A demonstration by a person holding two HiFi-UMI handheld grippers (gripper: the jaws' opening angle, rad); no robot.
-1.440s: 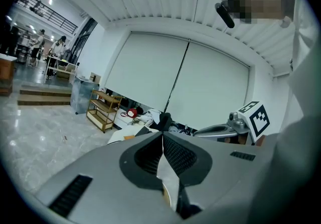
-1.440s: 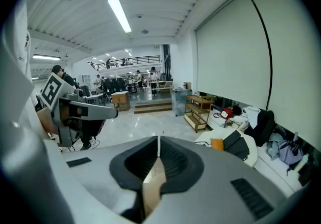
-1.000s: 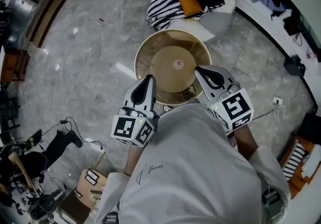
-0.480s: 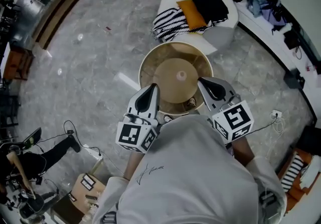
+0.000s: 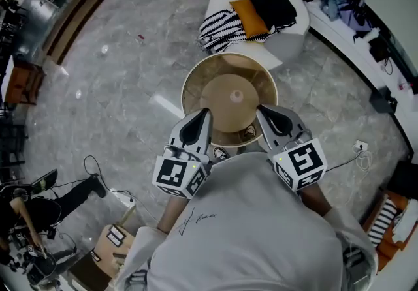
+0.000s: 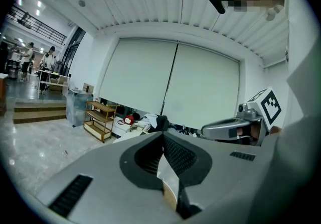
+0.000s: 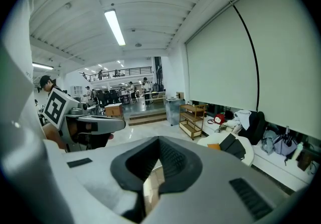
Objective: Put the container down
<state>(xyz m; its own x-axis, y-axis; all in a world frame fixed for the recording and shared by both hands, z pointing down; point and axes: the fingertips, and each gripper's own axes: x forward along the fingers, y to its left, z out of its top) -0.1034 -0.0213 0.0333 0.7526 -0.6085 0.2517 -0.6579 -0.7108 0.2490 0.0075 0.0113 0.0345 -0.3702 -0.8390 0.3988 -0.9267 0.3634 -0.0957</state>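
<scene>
Plainly, a round tan container (image 5: 196, 84) is pinched at its near rim by the left gripper (image 5: 204, 113). The right gripper (image 5: 260, 110) is clamped likewise

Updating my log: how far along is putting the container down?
Done: the left gripper and right gripper are each shut on the rim of the container. In hand: it hangs between them, seemingly above the floor. Left: lower it onto the floor, then open both grippers.
</scene>
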